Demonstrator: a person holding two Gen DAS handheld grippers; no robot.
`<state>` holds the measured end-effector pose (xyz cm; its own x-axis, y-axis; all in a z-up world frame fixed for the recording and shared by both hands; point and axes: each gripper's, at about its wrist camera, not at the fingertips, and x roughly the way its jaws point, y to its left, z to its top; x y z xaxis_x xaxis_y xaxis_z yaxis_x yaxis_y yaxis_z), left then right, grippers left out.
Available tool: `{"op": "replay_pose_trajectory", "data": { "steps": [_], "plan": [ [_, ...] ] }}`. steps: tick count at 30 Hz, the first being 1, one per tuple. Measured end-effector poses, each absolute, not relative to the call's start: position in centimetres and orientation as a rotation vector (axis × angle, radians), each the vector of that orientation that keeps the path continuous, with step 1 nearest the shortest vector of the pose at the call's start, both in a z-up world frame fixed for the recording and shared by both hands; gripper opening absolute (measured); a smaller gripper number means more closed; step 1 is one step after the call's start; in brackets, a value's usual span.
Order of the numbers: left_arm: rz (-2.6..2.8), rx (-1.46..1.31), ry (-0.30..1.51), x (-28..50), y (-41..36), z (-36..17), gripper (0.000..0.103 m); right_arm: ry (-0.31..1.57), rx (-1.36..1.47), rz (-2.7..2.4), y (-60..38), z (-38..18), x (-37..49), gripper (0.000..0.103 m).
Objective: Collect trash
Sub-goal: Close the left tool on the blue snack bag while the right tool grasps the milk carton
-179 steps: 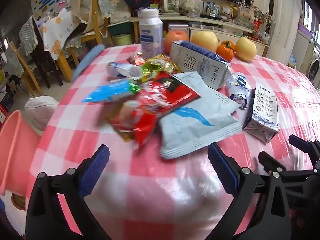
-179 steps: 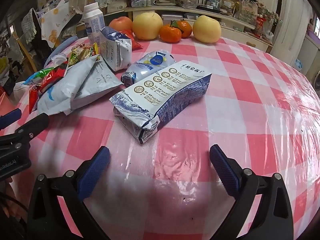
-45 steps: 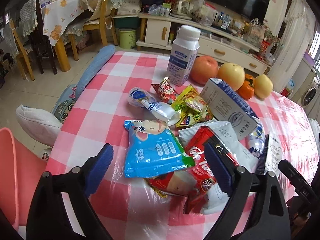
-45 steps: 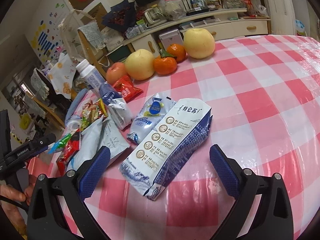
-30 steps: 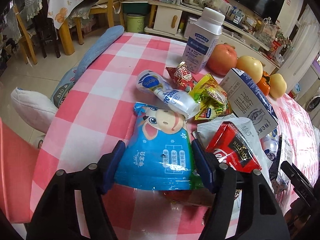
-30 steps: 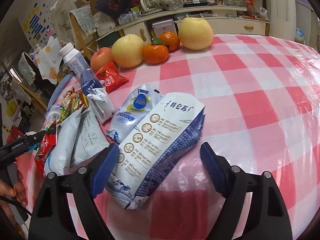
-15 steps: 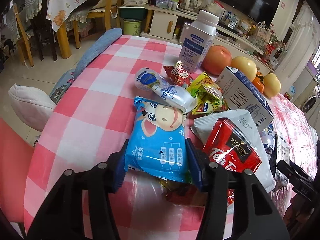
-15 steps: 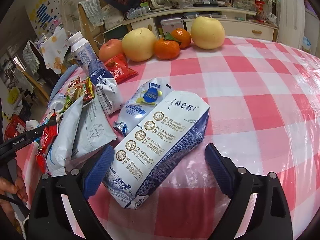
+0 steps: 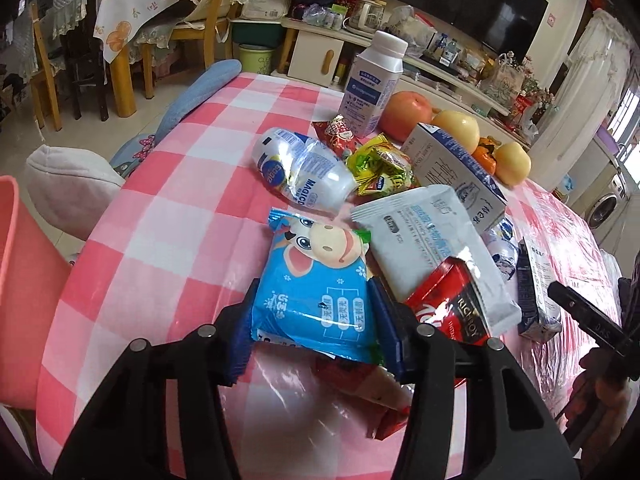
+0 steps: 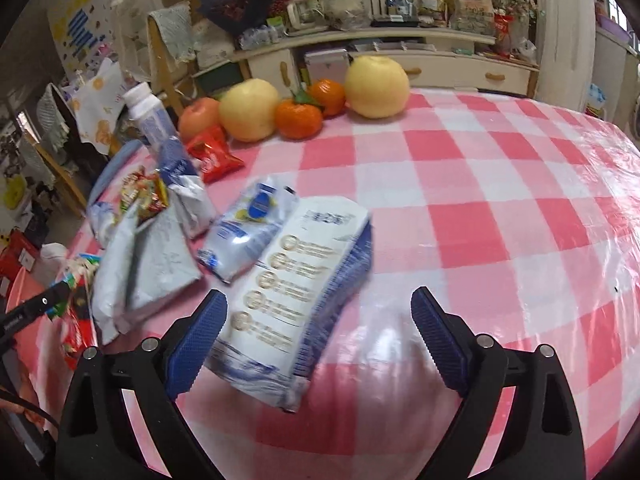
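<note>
in the left wrist view we see the left gripper (image 9: pixel 314 328) closed in on a blue snack packet (image 9: pixel 316 288) with a cartoon cow face, its two blue pads pressing the packet's lower side edges, so the packet sits squarely between the fingers. the packet's long axis runs away from the gripper, straight along the fingers, with the cow's face at the far end and the printed panels near the pads. its lower end covers part of a red wrapper (image 9: pixel 454 306), and a grey-white pouch (image 9: pixel 428 248) lies just beside it to the right, all on the pink checked tablecloth (image 9: pixel 160 232). in the right wrist view the right gripper (image 10: pixel 318 330) stands wide, its pads well apart and pressing on nothing. a white and blue carton (image 10: pixel 298 292) lies flat on the cloth with its near end between the fingers, closer to the left-hand pad; whether it touches that pad we cannot tell. the carton's long axis runs slantwise, from that pad up and to the right, its folded top end farthest from the gripper. a crumpled milk pouch (image 10: pixel 248 232) rests against its left side.
</note>
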<state>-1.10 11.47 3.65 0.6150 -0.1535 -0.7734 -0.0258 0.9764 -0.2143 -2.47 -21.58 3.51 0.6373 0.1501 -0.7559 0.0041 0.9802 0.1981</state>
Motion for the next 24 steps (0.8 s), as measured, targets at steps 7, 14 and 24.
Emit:
{"op": "replay_pose_trajectory", "data": {
  "steps": [7,14,24],
  "plan": [
    [-0.052,-0.237,0.867,-2.8,11.7,4.8,0.053,0.943,0.131,0.060,-19.3,1.5,-1.2,0.082],
    [-0.043,-0.312,0.831,-4.5,12.4,5.5,0.040,0.936,0.127,0.037,-20.2,1.6,-1.6,0.057],
    [-0.020,-0.057,0.865,-4.6,11.0,3.7,0.064,0.912,0.096,0.051,-19.9,2.3,-2.7,0.057]
  ]
}}
